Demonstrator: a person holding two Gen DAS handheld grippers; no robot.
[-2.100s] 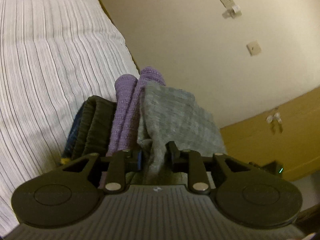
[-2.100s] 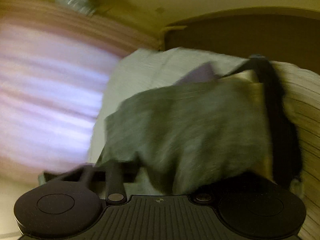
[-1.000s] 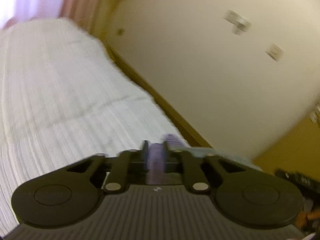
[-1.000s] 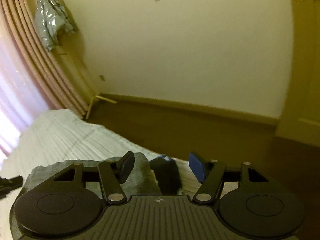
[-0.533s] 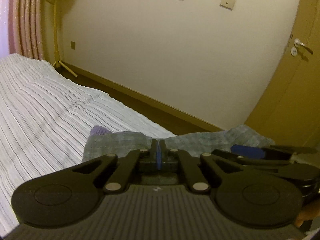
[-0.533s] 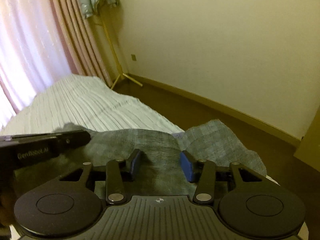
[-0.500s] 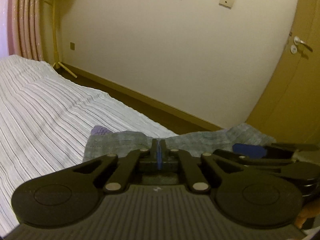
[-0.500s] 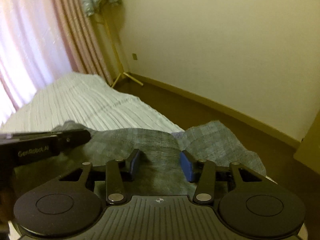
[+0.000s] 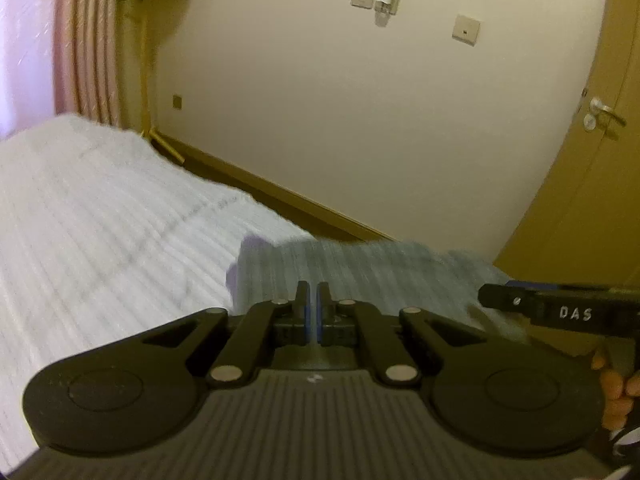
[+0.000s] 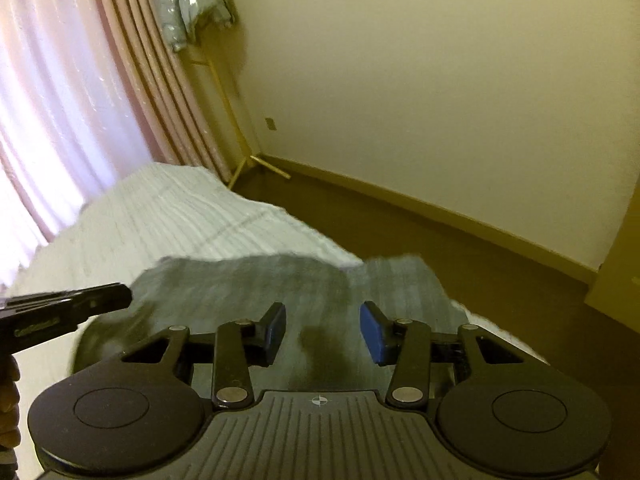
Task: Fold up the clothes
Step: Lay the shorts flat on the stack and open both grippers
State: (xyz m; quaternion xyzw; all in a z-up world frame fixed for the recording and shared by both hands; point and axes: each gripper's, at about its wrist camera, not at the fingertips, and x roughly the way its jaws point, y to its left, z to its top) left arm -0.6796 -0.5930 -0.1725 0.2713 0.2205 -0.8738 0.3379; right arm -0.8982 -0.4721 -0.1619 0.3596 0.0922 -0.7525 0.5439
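A grey knit garment (image 9: 380, 272) lies spread near the corner of the bed (image 9: 100, 220), blurred by motion. A purple cloth (image 9: 244, 256) peeks out from under its left edge. My left gripper (image 9: 312, 304) hovers at the garment's near edge, jaws shut to a sliver with nothing seen between them. My right gripper (image 10: 322, 328) stands open just above the grey garment (image 10: 248, 284), its blue pads (image 10: 374, 336) bare. Each tool's black finger shows in the other's view, the right one (image 9: 520, 304) at the right edge and the left one (image 10: 68, 312) at the left edge.
The bed's white striped sheet (image 10: 168, 216) runs back to pink curtains (image 10: 80, 100). A coat stand with a pale jacket (image 10: 192, 0) is in the far corner. Brown floor (image 10: 440, 240) lies beyond the bed's right edge, and a door with a handle (image 9: 600, 112) is at the right.
Two seconds ago the left gripper gripped the grey garment beside a clothes stack; now it lies flat on the bed. Since half a second ago both views shifted slightly; the right jaws stay open.
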